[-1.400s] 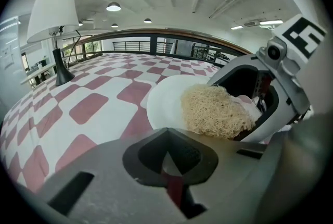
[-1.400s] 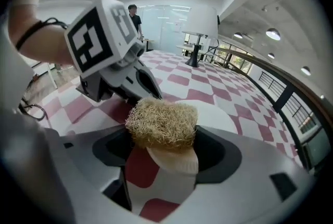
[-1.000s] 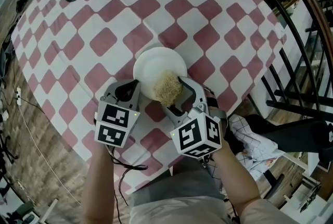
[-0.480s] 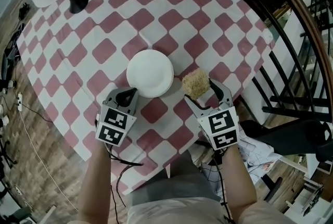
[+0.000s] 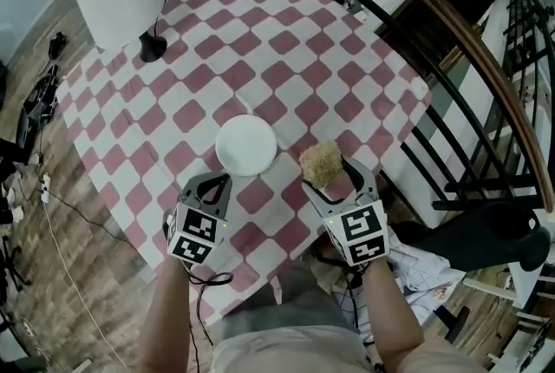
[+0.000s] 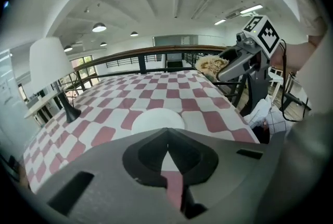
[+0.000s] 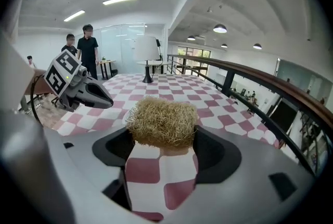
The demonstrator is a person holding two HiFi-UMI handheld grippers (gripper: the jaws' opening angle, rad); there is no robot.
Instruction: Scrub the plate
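White plate (image 5: 246, 145) lies at centre frame, apparently clean, with nothing touching it. Right gripper (image 5: 329, 174) clamps the straw-coloured scrubber (image 5: 321, 160), held apart at the plate's right. Left gripper (image 5: 215, 181) is closed and empty. Scrubbing is judged finished or paused.

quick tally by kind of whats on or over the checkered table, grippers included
plate: 1, the white plate
scrubber: 1, the straw-coloured scrubber, held in the right gripper
lamp: 1, the lamp with a white shade
grippers: 2, the right gripper and the left gripper, shut and empty
total: 5
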